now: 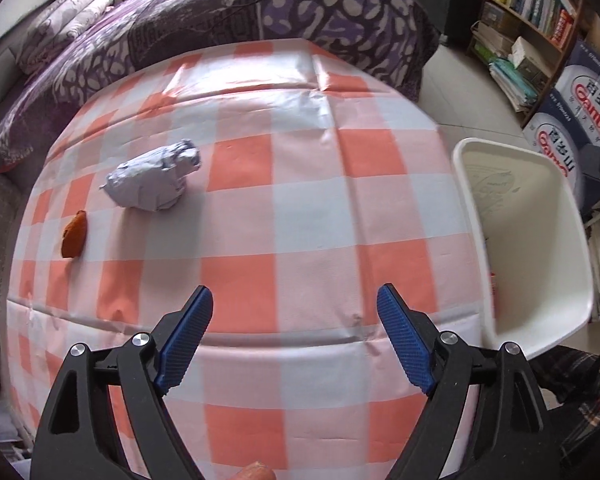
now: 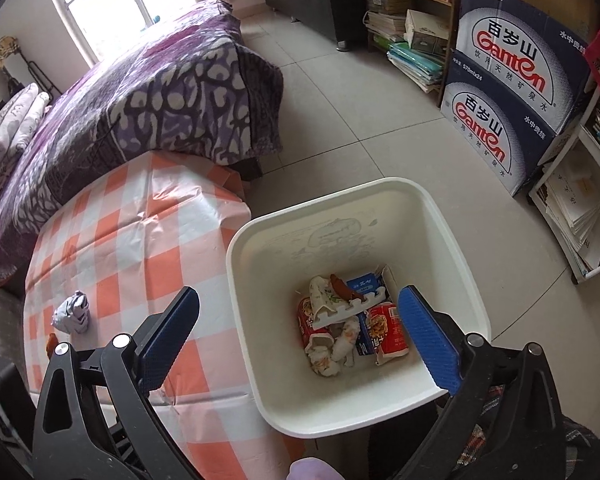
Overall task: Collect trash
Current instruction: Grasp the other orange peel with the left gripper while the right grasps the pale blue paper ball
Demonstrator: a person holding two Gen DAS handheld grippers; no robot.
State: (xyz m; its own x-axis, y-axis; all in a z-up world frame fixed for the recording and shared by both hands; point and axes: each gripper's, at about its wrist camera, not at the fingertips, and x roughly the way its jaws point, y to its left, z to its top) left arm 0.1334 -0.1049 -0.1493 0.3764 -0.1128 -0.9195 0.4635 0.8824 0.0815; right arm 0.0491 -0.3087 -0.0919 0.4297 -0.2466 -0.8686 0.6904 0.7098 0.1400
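1. Trash is in two places: a crumpled grey paper wad [image 1: 154, 176] and a small orange scrap [image 1: 74, 234] lie loose on the checked tabletop [image 1: 300, 208], while wrappers and packets [image 2: 352, 320] already sit at the bottom of the white bin [image 2: 456, 240].
2. Taking the white bin as your landmark, the tabletop stands just beside its left wall, so a piece lifted off the cloth has only a short way to go over the rim.
3. The grey wad lies well apart from the bin, towards the far-left part of the cloth; the orange scrap lies near the wad, farther still from the bin.
4. Your left hand-held gripper [image 1: 296, 340] hangs over the near edge of the tabletop with its blue pads spread wide and nothing between them, apparently ready for a new pick.
5. Your right hand-held gripper [image 2: 300, 336] is above the bin's near-left corner, jaws fully apart and empty: one finger is over the cloth, the other over the bin's inside.
6. I judge the next target is the grey wad; your left side faces it more squarely.
7. The wad looks light and springy, so close on its bulk rather than a loose fold.
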